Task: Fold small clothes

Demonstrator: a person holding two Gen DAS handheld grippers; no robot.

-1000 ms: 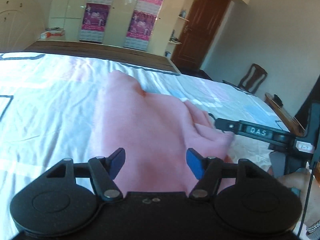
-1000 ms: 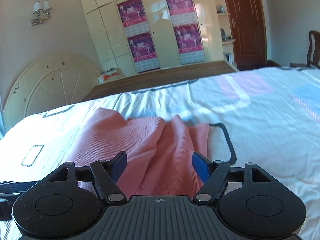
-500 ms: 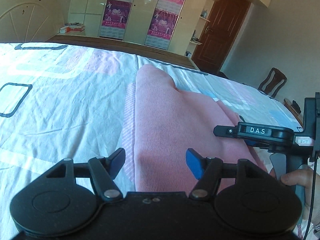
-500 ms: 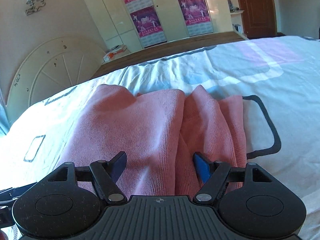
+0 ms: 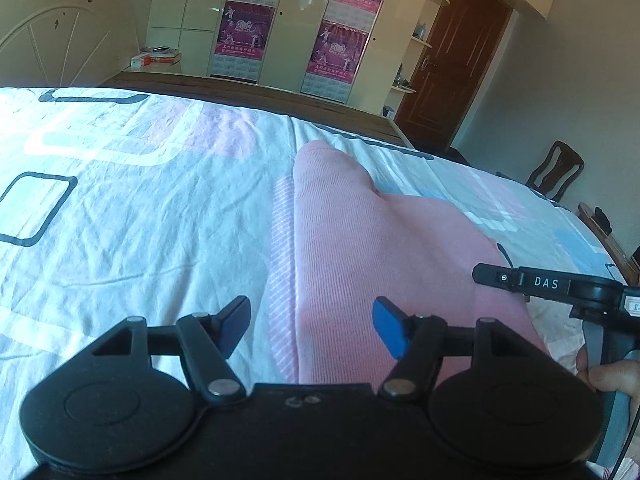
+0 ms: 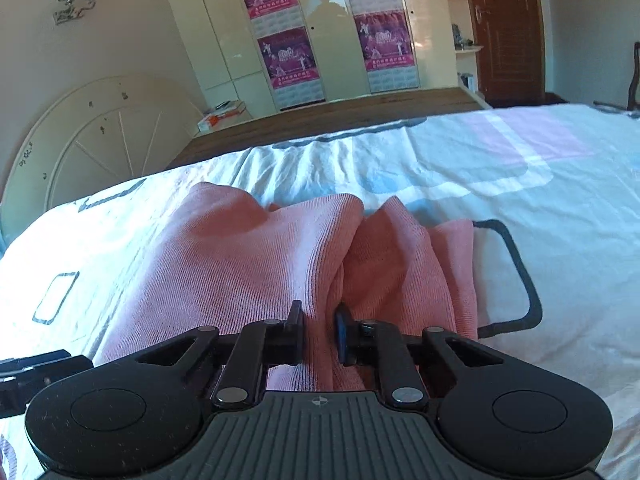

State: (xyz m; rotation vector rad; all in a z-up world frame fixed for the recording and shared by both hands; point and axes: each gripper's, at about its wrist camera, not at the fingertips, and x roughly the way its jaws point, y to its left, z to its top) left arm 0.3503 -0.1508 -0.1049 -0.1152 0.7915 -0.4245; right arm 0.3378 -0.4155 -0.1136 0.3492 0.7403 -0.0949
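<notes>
Grab stage: right gripper (image 6: 319, 330) pinching pink garment (image 6: 248, 272) edge; left gripper (image 5: 310, 330) spread wide. Next prob. lift & fold.

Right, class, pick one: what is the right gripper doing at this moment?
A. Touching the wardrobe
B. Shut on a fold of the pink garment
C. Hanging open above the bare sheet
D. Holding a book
B: the right gripper has its fingers nearly together, pinching a ridge of the pink garment between them.
</notes>
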